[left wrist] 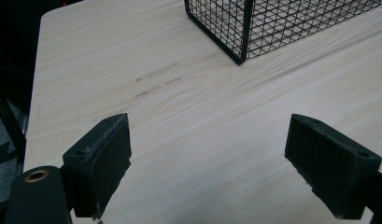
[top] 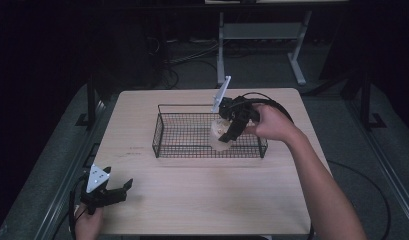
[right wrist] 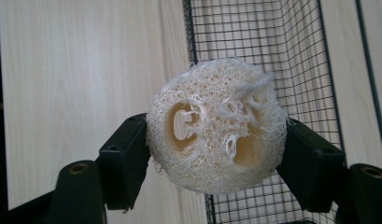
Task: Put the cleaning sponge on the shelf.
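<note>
A pale round loofah slice (right wrist: pixel 216 126) with several holes sits squeezed between the pads of my right gripper (right wrist: pixel 216 154). In the high view that right gripper (top: pixel 227 136) holds the loofah slice (top: pixel 218 135) over the right part of the black wire basket (top: pixel 164 131), by its front wall. My left gripper (top: pixel 121 190) rests near the table's front left corner, far from the basket. Its jaws stand wide apart over bare wood in the left gripper view, with nothing between the left gripper (left wrist: pixel 207 163) pads.
The wooden table (top: pixel 207 200) has free room in front of the basket and to its left. A basket corner (left wrist: pixel 242 46) lies ahead of the left gripper. Behind the table stand a white desk frame (top: pixel 262 35) and cables on a dark floor.
</note>
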